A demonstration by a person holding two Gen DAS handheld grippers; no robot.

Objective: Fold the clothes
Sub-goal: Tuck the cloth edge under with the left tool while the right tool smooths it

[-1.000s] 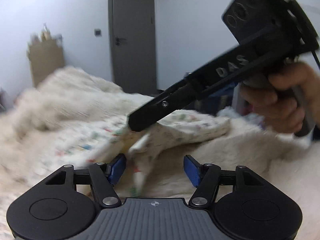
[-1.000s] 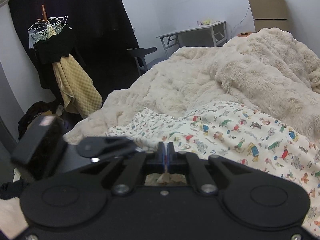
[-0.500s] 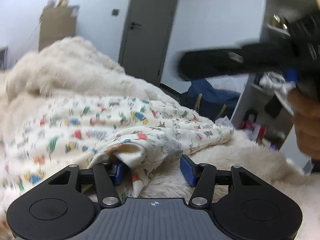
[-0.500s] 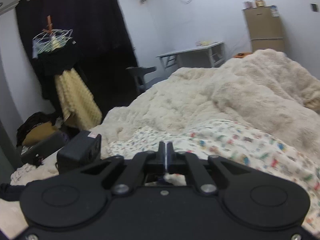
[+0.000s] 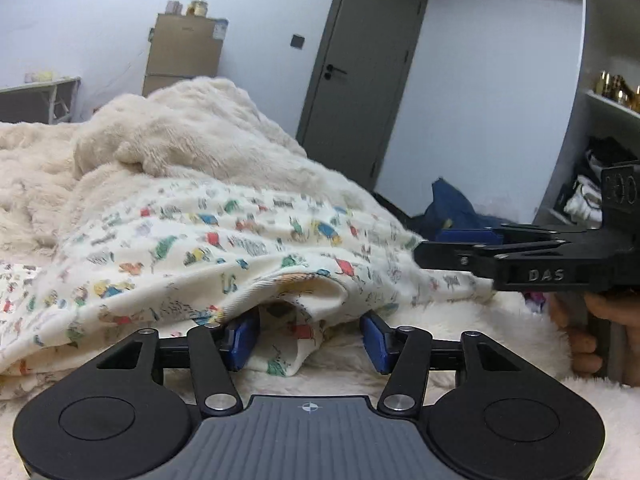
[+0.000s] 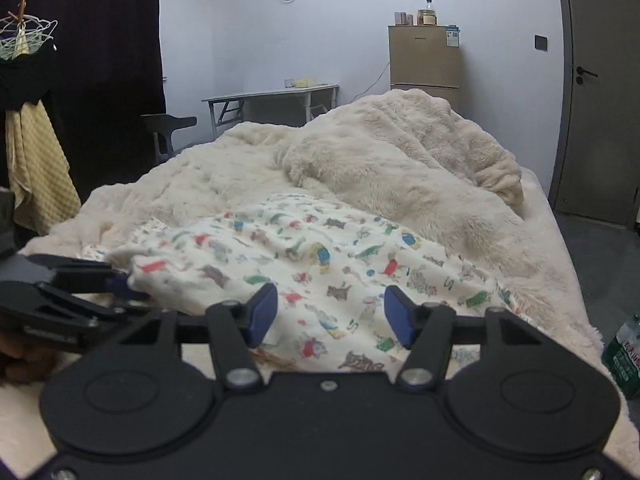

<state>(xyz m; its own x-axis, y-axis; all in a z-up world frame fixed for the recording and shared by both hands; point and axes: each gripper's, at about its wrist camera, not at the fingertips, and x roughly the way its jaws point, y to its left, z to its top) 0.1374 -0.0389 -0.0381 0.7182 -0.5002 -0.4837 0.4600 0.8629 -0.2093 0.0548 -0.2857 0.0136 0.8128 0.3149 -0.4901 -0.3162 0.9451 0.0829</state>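
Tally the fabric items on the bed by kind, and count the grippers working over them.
Printed garment: 1
Cream fluffy blanket: 1
Grippers: 2, the left gripper open with a fold of the garment between its pads, and the right gripper with jaws opening above the garment.
Total: 4
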